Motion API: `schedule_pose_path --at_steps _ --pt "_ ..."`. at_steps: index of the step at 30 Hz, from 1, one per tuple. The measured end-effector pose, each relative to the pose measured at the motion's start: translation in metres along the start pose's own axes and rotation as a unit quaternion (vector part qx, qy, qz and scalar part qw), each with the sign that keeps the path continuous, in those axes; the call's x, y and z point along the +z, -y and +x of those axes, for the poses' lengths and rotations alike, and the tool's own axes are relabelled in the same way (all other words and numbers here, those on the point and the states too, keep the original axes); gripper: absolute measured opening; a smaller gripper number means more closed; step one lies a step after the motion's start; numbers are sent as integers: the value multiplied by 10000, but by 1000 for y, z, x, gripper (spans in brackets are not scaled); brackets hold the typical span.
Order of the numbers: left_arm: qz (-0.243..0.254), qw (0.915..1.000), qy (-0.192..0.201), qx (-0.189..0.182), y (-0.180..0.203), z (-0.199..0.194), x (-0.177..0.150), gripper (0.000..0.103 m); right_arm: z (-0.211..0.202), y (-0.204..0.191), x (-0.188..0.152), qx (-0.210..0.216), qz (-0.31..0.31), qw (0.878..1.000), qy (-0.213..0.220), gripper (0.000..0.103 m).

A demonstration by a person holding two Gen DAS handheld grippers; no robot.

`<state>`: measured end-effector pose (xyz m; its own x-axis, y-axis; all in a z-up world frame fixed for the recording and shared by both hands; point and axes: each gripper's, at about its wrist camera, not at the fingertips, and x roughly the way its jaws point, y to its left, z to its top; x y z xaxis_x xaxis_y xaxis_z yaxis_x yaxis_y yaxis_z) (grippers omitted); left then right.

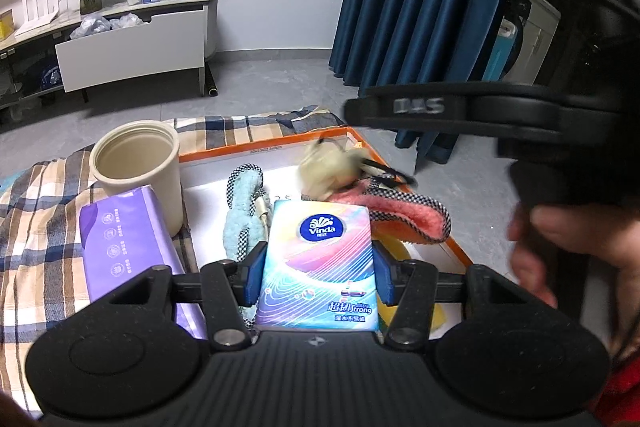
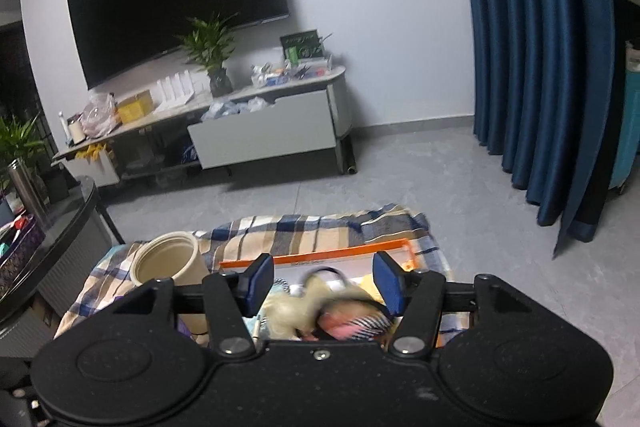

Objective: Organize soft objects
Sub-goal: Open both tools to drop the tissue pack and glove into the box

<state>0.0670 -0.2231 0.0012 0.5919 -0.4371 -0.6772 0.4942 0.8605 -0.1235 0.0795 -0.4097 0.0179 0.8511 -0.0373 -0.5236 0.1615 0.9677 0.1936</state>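
My left gripper (image 1: pixel 320 273) is shut on a colourful Vinda tissue pack (image 1: pixel 320 251), held over the near end of an orange-rimmed box (image 1: pixel 264 147). In the box lie a light blue plush piece (image 1: pixel 240 215), a pink plush piece (image 1: pixel 404 215) and a blurred cream fluffy toy (image 1: pixel 328 167). In the right wrist view my right gripper (image 2: pixel 323 279) stands open above the box (image 2: pixel 340 253). The cream toy (image 2: pixel 288 311) and the pink piece (image 2: pixel 344 319) show below its jaws, blurred, with neither pad touching them.
A cream cup (image 1: pixel 136 163) and a purple tissue pack (image 1: pixel 124 243) sit left of the box on a plaid cloth (image 1: pixel 36 227). A yellow item (image 1: pixel 396 247) lies under the pink piece. A hand (image 1: pixel 560 239) holds the right gripper's body. Grey floor, TV cabinet and blue curtain lie beyond.
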Motion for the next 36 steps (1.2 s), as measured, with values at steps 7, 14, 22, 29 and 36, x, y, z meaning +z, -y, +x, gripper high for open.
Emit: schedule_pose_path --at_steps 7,14,22,29,36 --pt "2 10000 0 -27 5 -1 -2 54 -48 18 -4 -311 16 9989 357 68" --pt "137 9996 74 -223 20 -4 2 54 -86 33 -18 -658 44 9965 505 68" --pt "314 9960 -44 -839 43 12 3 71 -109 39 -32 -782 138 9955 519 68" --pt "202 9980 -2 -603 38 7 -5 81 -117 30 -39 -701 158 9963 465 68" --pt "-147 9992 96 347 23 -19 -12 97 -122 15 -53 -540 -7 9982 243 68"
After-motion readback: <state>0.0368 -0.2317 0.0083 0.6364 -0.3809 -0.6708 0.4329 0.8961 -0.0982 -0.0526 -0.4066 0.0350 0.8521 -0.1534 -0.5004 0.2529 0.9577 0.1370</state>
